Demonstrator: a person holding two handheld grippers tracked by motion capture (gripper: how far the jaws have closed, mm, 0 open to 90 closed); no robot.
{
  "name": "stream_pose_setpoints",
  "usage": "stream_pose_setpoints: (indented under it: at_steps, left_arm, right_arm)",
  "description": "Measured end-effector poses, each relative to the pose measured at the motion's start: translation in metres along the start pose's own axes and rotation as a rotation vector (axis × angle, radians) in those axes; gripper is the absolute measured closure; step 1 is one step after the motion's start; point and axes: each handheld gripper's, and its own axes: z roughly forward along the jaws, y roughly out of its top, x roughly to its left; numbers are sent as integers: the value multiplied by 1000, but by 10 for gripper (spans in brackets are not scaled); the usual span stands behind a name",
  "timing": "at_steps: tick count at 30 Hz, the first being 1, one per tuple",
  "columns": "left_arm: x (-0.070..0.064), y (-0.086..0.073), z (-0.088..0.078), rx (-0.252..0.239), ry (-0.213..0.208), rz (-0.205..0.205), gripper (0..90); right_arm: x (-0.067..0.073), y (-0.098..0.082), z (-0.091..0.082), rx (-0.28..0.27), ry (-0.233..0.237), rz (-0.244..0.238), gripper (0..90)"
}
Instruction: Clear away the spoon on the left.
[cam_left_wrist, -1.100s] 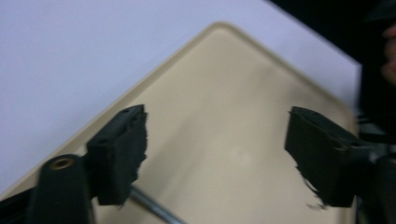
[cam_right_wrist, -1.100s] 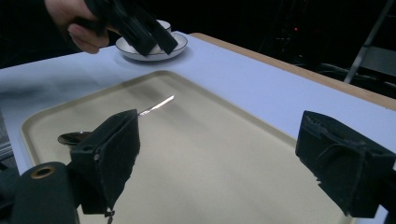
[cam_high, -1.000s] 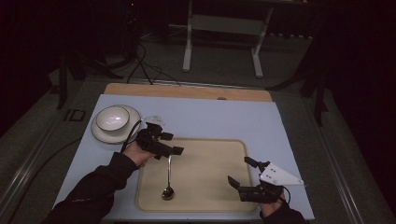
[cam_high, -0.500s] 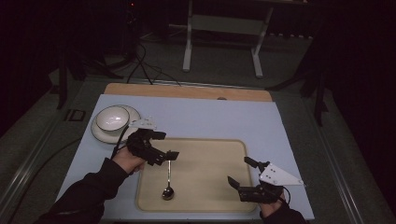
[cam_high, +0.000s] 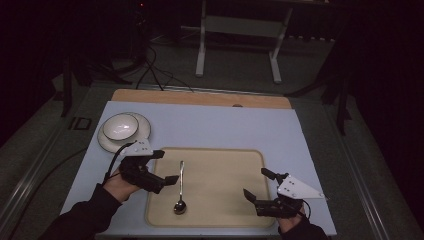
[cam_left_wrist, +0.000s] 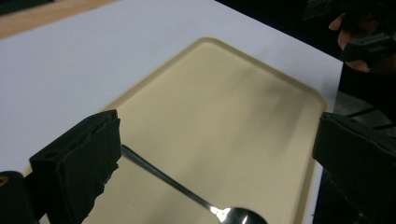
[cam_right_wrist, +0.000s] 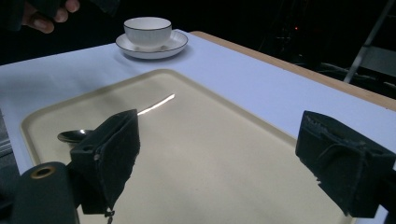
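Steel gleams from a spoon (cam_high: 180, 185) lying flat on a beige tray (cam_high: 225, 200), in the tray's left half, its handle pointing toward the far edge and its bowl toward the near edge of the desk (cam_high: 210, 125). The tray sits on the near middle of the pale blue desk top, its long sides running parallel to the desk's near edge. The left gripper (cam_high: 165, 167) hangs over the tray's left rim, just beside the spoon's handle but apart from it; its jaws have just been opening and now stand wide, with nothing clamped between them. In the left gripper view the spoon (cam_left_wrist: 187, 191) runs across the tray (cam_left_wrist: 224, 102) from behind the left jaw toward the bottom edge, its bowl low between the two spread jaws, and neither jaw presses on it. The right gripper (cam_high: 257, 185) sits at the tray's near right corner, pointing left across the tray, its jaws also spread wide and holding nothing. In the right gripper view the spoon's bowl (cam_right_wrist: 74, 136) peeks out beside the left jaw, well apart from the pads. A white cup (cam_high: 120, 126) stands upright on a white saucer (cam_high: 142, 131) near the desk's far left corner, clear of the tray.
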Motion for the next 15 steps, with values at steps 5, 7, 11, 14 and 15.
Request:
stream_pose_setpoints:
  at_steps: [5,7,11,14,15]
  left_arm:
    - [-1,-9,-6,-1,17,2,21]
    - [0,-17,-9,-6,22,-9,21]
    - [0,-25,-11,-7,36,-16,21]
    - [-1,-36,-14,-13,52,-18,21]
    - [-2,-38,-14,-15,56,-12,21]
  right_arm:
    - [0,0,0,1,-1,-1,139]
    - [0,0,0,2,-1,-1,139]
    - [0,0,0,3,-3,-1,139]
    - [0,0,0,3,-1,0,139]
    - [0,0,0,3,-1,0,139]
